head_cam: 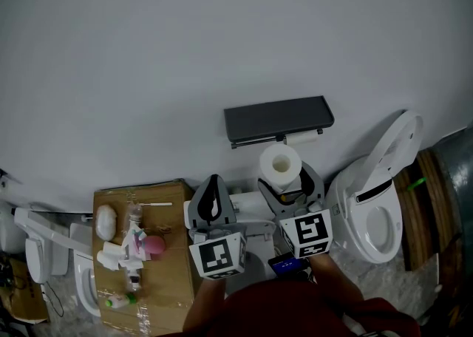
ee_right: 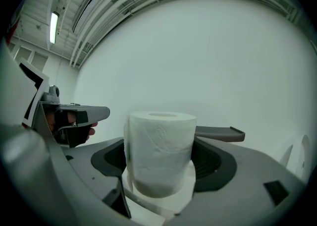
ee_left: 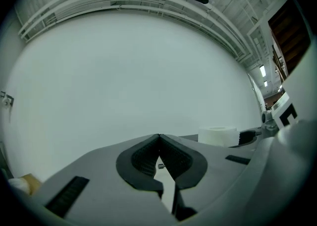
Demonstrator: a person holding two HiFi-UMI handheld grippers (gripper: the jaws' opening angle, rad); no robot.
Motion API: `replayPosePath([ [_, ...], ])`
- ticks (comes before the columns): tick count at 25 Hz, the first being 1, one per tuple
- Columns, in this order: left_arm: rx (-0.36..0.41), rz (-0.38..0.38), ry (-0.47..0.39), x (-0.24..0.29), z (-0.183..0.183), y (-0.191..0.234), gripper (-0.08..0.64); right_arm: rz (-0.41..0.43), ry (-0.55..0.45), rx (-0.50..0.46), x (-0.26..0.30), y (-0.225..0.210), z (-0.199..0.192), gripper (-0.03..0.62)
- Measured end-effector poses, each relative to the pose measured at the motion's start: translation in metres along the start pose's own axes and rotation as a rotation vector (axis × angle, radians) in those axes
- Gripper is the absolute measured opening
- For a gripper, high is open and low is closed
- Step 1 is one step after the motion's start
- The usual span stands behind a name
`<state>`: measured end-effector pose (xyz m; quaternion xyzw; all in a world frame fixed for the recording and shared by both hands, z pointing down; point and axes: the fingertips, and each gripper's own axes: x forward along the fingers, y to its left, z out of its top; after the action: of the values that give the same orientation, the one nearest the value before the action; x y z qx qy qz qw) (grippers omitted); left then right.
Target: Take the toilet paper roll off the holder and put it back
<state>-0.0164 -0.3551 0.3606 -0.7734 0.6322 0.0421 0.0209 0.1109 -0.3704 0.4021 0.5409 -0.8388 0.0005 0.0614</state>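
Toilet paper roll (ee_right: 159,153), off its spindle: clamped upright by my right gripper (ee_right: 159,163) just under the front edge of the holder (head_cam: 278,119), I judge for rehanging; left gripper (ee_left: 159,143) pinched shut, empty.

Left gripper (ee_left: 159,138) has its 2 jaws pressed together, empty; right gripper (head_cam: 290,182), just beside it, clamps the toilet paper roll (ee_right: 159,145).

Roll (head_cam: 281,163) in R tongs (head_cam: 287,177), under holder (head_cam: 278,120); toilet (head_cam: 375,206) right
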Motion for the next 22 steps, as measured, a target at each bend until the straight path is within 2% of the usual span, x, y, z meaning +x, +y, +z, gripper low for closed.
replayPosePath([
  [14,0.004,0.01,0.0,0.001,-0.004,0.005,0.006,-0.001,0.017,-0.003,0.004,0.003,-0.007,0.393],
  [18,0.002,-0.021,-0.031,0.0,-0.001,-0.002,0.006,-0.005,0.015,0.013,0.004,0.002,-0.007,0.393],
  [22,-0.017,-0.031,-0.022,0.0,-0.004,-0.007,0.006,-0.003,-0.003,0.013,0.003,0.001,0.004,0.393],
])
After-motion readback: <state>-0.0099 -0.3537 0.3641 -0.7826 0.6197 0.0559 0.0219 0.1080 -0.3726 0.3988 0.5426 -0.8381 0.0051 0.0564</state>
